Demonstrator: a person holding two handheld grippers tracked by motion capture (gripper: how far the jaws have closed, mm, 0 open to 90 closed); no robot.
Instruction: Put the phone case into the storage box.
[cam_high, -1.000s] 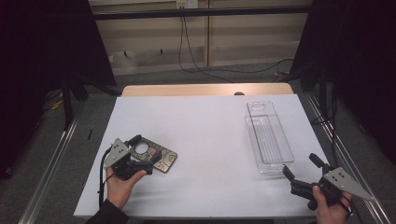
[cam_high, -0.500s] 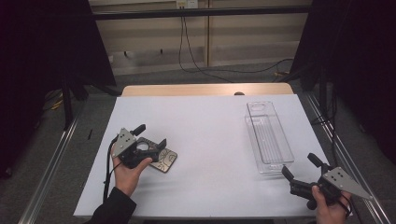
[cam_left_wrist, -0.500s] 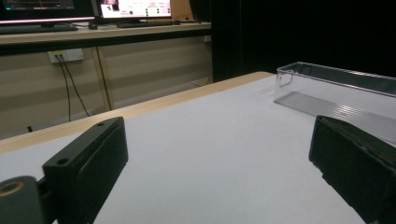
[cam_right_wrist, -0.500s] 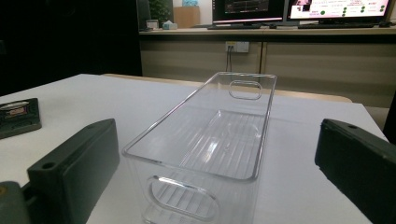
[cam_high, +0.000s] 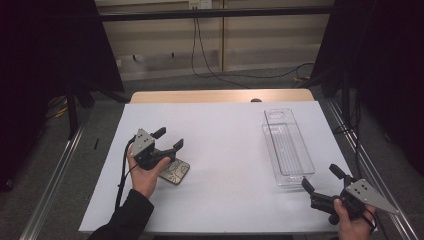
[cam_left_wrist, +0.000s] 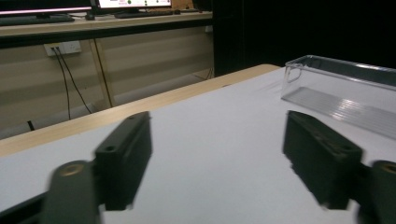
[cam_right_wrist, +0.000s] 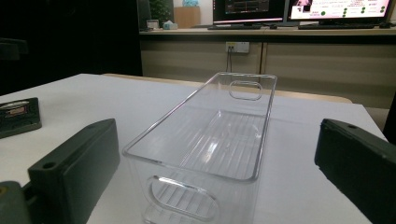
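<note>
The left gripper (cam_high: 167, 140) hangs above the table's (cam_high: 225, 150) left half; its jaws, just closing, stand apart with nothing between them. Directly beneath lies a small dark flat packet (cam_high: 175, 171), half hidden by the hand (cam_high: 145, 172); its pale markings are too small to read. In the right gripper view a corner of it (cam_right_wrist: 17, 116) shows a label, unreadable. The right gripper (cam_high: 324, 179), jaws wide and empty, rests near the front right corner, just short of the clear plastic bin (cam_high: 287, 147), which bears no writing.
</note>
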